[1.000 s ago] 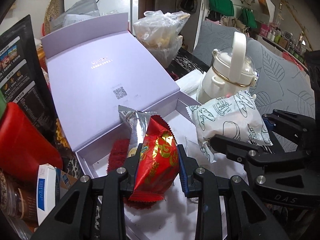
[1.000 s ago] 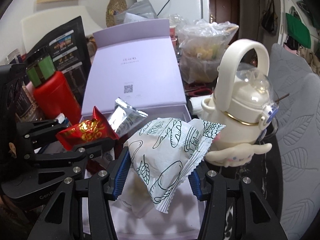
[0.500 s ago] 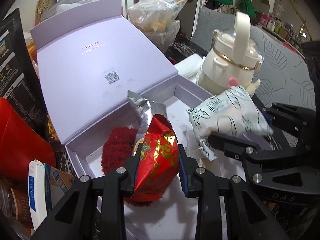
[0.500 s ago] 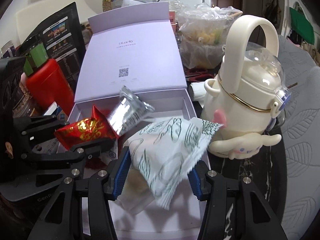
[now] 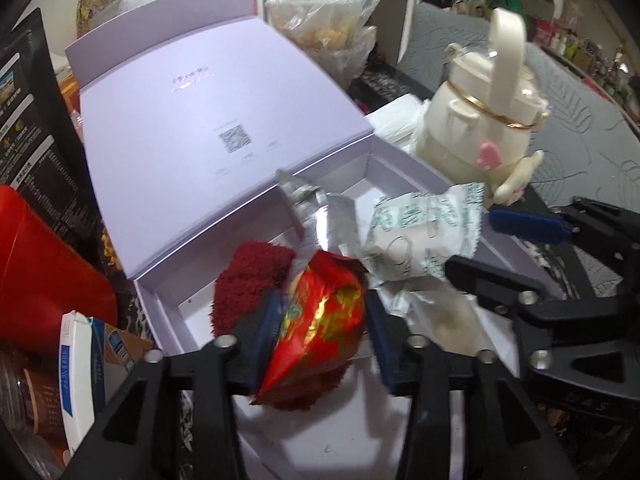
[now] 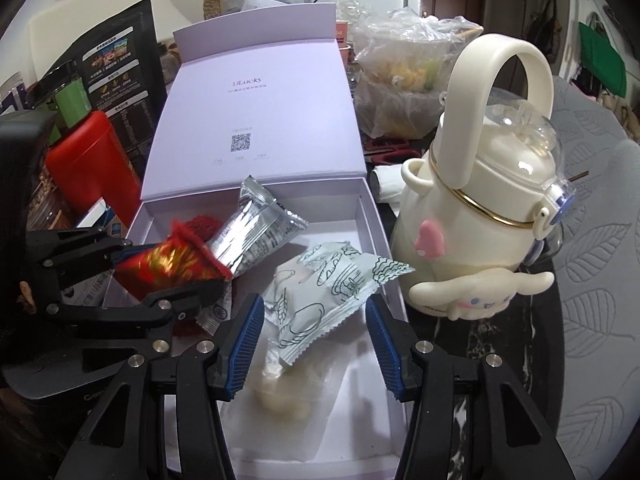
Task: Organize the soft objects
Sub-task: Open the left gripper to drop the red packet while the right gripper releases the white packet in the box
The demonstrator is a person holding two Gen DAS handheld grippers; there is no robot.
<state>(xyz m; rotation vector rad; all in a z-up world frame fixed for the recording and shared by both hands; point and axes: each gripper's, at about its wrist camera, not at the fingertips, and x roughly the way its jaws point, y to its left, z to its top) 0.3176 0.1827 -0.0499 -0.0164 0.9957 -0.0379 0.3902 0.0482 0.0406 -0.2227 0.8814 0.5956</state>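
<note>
White bread packet (image 6: 320, 294) lies loose between the right gripper's (image 6: 316, 338) spread jaws.

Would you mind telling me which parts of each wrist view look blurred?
Left wrist view: motion blur smears the white green-printed packet and lilac box lid. Right wrist view: mostly sharp; only the red foil packet is slightly smeared.

From my left wrist view, motion blur smears the white bread packet (image 5: 416, 236) and the silver packet (image 5: 308, 208); their print is unreadable. The red packet (image 5: 320, 320) covers most of the dark red fuzzy cloth (image 5: 248, 280) behind it. My right wrist view shows only a corner of that cloth. The lilac box (image 6: 372, 216) front edge is hidden below my fingers (image 6: 244, 340). The box lid's small text is illegible.
</note>
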